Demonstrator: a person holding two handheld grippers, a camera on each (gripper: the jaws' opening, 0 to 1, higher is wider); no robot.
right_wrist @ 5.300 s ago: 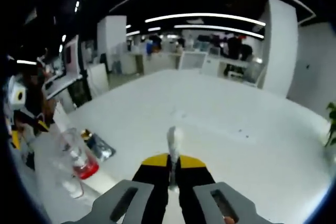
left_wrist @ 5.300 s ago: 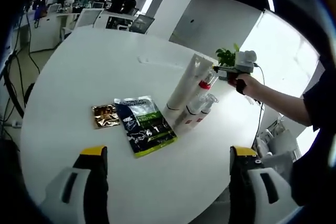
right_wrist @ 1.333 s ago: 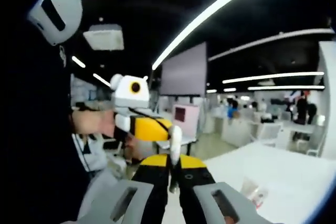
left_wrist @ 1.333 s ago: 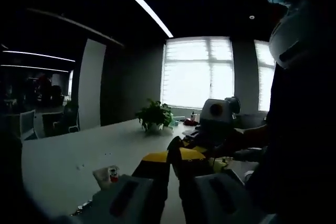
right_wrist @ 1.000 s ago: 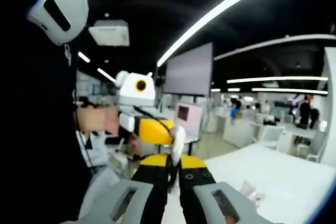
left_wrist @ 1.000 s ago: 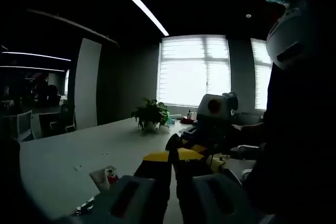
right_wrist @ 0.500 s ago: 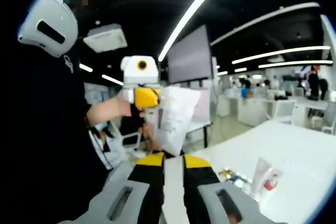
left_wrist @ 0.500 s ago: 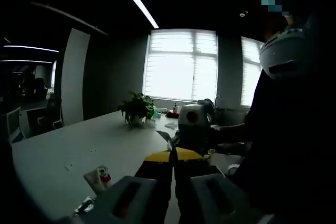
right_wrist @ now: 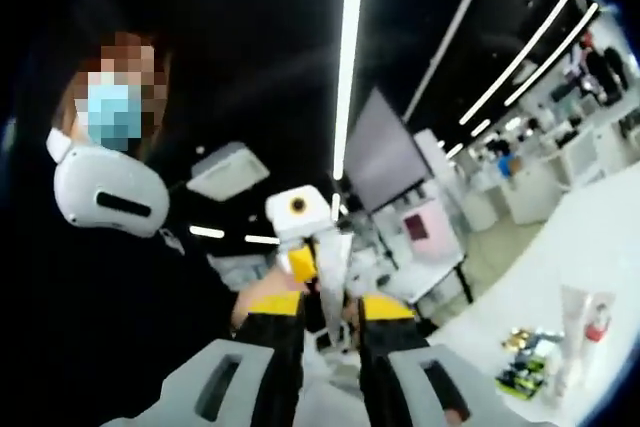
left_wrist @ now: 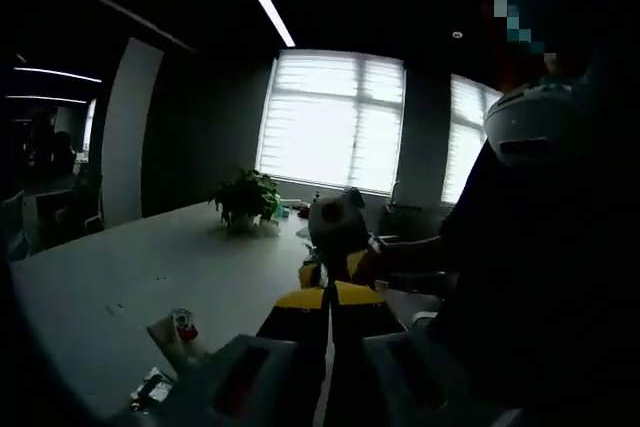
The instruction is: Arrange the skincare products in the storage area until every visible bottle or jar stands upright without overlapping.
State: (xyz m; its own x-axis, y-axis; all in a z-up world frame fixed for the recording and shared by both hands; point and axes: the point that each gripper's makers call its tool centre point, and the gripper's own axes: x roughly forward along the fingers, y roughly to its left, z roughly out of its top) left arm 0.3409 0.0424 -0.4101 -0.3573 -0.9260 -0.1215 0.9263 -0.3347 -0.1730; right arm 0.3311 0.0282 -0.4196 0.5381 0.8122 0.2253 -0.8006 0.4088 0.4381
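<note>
A white tube (right_wrist: pixel 329 259) rises edge-on between the jaws of my right gripper (right_wrist: pixel 330 305), which is shut on it, lifted high off the table. My left gripper (right_wrist: pixel 300 232) faces it from just behind, its yellow tips at the tube's far end. In the left gripper view my left gripper (left_wrist: pixel 326 297) is shut, seemingly on the same tube, with the right gripper (left_wrist: pixel 337 237) and a hand right in front. Down on the white table (left_wrist: pixel 90 287) stands a clear tube with a red cap (left_wrist: pixel 176 328), also the clear tube (right_wrist: pixel 582 329) at the right gripper view's right edge.
Flat sachets (right_wrist: pixel 524 365) lie beside the clear tube on the table; one sachet (left_wrist: pixel 151 388) shows low in the dim left gripper view. A potted plant (left_wrist: pixel 243 198) stands at the table's far end by the windows. The person's dark torso (left_wrist: pixel 540 277) is close by.
Both grippers have swung up away from the table and met in the air. The right view has tilted further up in the last half second, and the white tube now shows edge-on.
</note>
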